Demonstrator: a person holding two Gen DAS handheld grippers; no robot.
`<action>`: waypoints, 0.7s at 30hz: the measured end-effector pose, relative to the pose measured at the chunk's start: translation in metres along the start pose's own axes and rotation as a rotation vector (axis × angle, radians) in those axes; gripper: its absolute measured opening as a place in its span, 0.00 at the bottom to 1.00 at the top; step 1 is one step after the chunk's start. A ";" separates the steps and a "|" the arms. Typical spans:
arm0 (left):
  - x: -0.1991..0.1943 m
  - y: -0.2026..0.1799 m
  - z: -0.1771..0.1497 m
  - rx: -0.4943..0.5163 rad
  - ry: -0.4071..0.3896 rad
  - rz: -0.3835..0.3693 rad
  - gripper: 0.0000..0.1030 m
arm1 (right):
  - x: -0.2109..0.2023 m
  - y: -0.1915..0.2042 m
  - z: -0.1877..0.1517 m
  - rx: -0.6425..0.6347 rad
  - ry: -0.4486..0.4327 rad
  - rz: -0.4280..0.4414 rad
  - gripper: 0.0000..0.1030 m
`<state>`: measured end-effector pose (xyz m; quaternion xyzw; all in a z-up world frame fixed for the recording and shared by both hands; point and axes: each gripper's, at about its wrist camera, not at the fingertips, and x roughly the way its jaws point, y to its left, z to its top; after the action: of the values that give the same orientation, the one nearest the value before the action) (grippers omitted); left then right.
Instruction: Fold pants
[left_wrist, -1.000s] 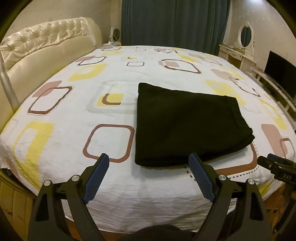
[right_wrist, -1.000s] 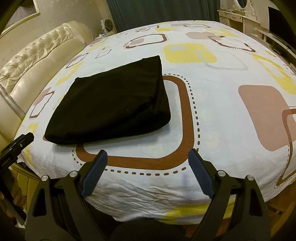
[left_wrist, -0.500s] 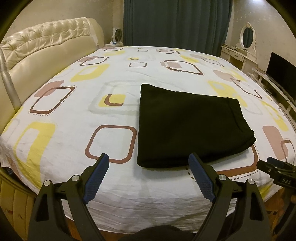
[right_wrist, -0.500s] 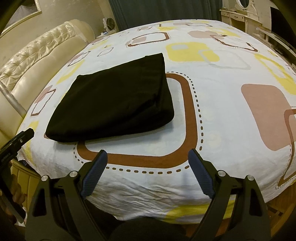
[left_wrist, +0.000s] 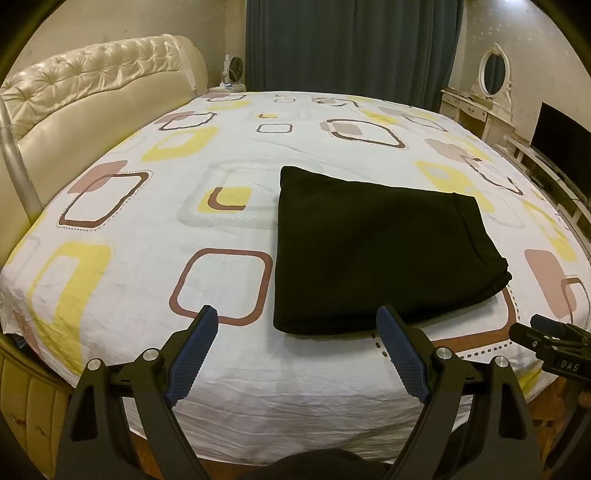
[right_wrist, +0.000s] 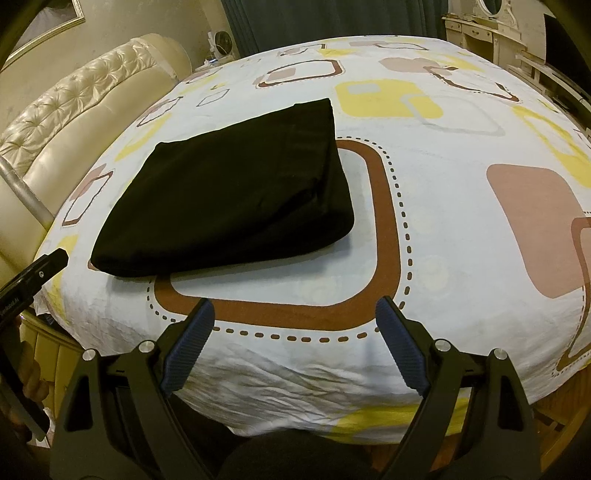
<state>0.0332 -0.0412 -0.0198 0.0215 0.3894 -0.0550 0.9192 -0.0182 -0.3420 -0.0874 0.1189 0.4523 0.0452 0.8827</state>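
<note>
The black pants (left_wrist: 373, 254) lie folded into a flat rectangle on the patterned bed sheet (left_wrist: 147, 236), near the bed's front edge. In the right wrist view the same folded pants (right_wrist: 229, 199) sit up and to the left. My left gripper (left_wrist: 297, 321) hovers over the front edge of the bed, open, with nothing between its blue pads; its right fingertip stands just in front of the pants' near edge. My right gripper (right_wrist: 295, 314) is open too, over the brown square printed on the sheet (right_wrist: 443, 155), apart from the pants.
A cream tufted headboard (left_wrist: 92, 96) runs along the left. Dark curtains (left_wrist: 351, 44) hang behind the bed. A white dresser with an oval mirror (left_wrist: 491, 96) and a dark screen (left_wrist: 561, 144) stand at the right. The other gripper's tip (left_wrist: 546, 339) shows at the right edge.
Both views have shifted very slightly, so the pants sit a touch further right in frame. The grippers stay open and the pants lie unmoved.
</note>
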 end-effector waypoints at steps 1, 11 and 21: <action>0.000 0.000 0.000 0.000 0.001 0.000 0.84 | 0.000 0.000 0.000 0.002 0.000 0.000 0.86; 0.000 0.000 -0.001 0.001 0.003 0.004 0.84 | 0.001 -0.001 0.000 -0.003 -0.003 0.001 0.86; 0.000 -0.001 -0.001 0.001 0.000 0.009 0.84 | 0.000 -0.002 0.001 -0.004 -0.002 0.001 0.86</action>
<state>0.0322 -0.0423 -0.0208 0.0239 0.3892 -0.0511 0.9194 -0.0175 -0.3440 -0.0879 0.1173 0.4512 0.0463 0.8835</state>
